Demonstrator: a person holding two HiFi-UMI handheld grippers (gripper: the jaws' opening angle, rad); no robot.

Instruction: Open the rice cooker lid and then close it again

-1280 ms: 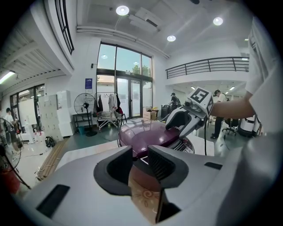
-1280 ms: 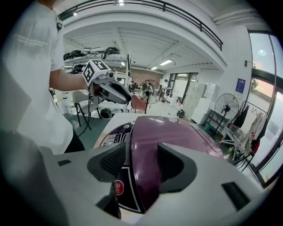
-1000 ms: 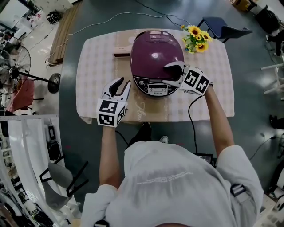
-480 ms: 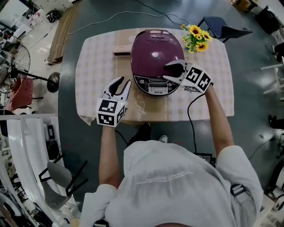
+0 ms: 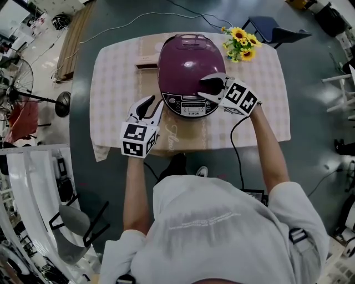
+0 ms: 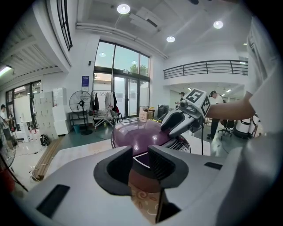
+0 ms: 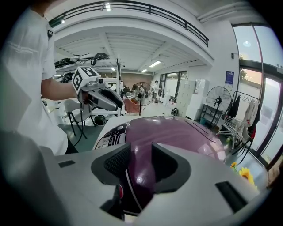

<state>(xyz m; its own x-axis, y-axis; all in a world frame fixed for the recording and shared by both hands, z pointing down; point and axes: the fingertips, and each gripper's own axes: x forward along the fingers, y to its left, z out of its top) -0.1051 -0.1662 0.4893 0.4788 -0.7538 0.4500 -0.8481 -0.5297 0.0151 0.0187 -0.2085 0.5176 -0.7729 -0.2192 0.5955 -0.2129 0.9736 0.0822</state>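
and here we are over a table point(image 5: 116, 83) in a pale checked cloth, with a brown runner point(image 5: 180, 138) down its middle to the near edge. the purple rice cooker point(image 5: 188, 72) sits on that runner toward the far side, lid point(image 5: 186, 55) down, its control panel point(image 5: 191, 105) facing the person. a bunch of sunflowers point(image 5: 239, 43) stands just beside it near the far right corner, and a small brown box point(image 5: 147, 65) lies at its left flank.

the right gripper point(image 5: 209, 86) is at the front of the lid, just above the panel. its jaws have just been closing and stand partly apart, with the lid's front edge showing between them. the pads are not seen pressing on it, so nothing is gripped.

the left gripper point(image 5: 154, 102) hovers over the runner's left edge near the front of the table, left of the cooker and apart from it. its jaws are released, with only cloth and runner behind the gap.

around the table there is a dark grey floor point(image 5: 310, 111), with a blue chair point(image 5: 272, 28) past the flowers. wooden boards point(image 5: 75, 39) lie at the far left, with a standing fan point(image 5: 62, 104) near them. the left gripper view shows a tall white hall with glass doors point(image 6: 121, 95), a railed balcony point(image 6: 208, 68) and round ceiling lights point(image 6: 123, 8).
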